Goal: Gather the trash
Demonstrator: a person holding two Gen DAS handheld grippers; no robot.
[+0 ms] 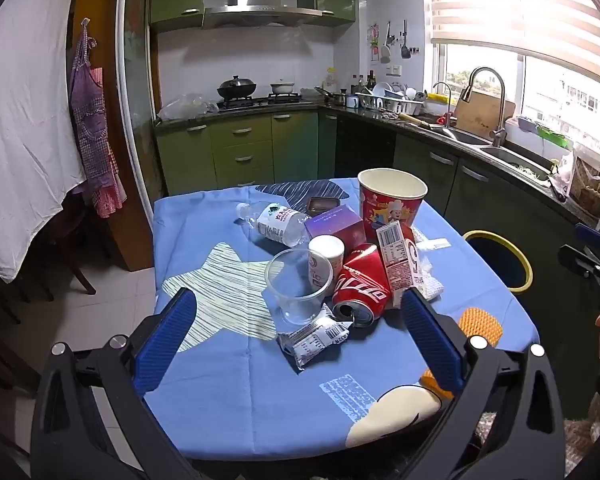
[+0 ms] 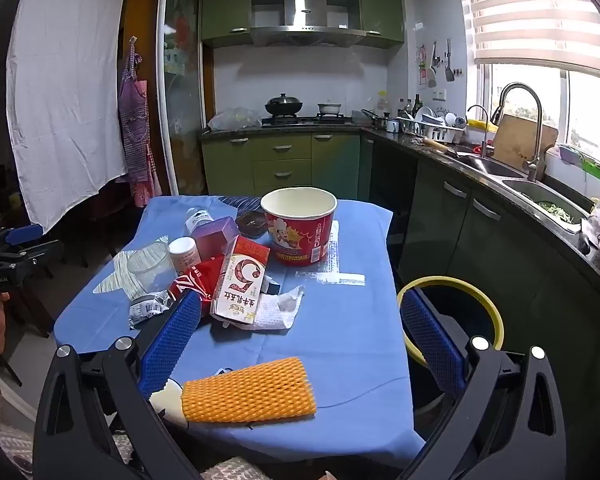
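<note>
trash point(image 1: 340, 264) heaped on blue cloth: dented red can point(image 1: 360, 288), clear cup point(image 1: 298, 286), milk carton point(image 2: 242, 284); both tools wide open, empty

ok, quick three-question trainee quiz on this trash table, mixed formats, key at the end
1. True or false: the red paper bucket stands upright with its mouth open.
2. Multiple choice: the orange foam net lies A) inside the bucket, B) on the tablecloth near the right gripper, C) in the yellow-rimmed bin.
3. Fill in: the red soda can lies on its ____, next to the clear plastic cup.

Key: 1 true; 2 B; 3 side. Both the right gripper and the left gripper are open and hold nothing.
</note>
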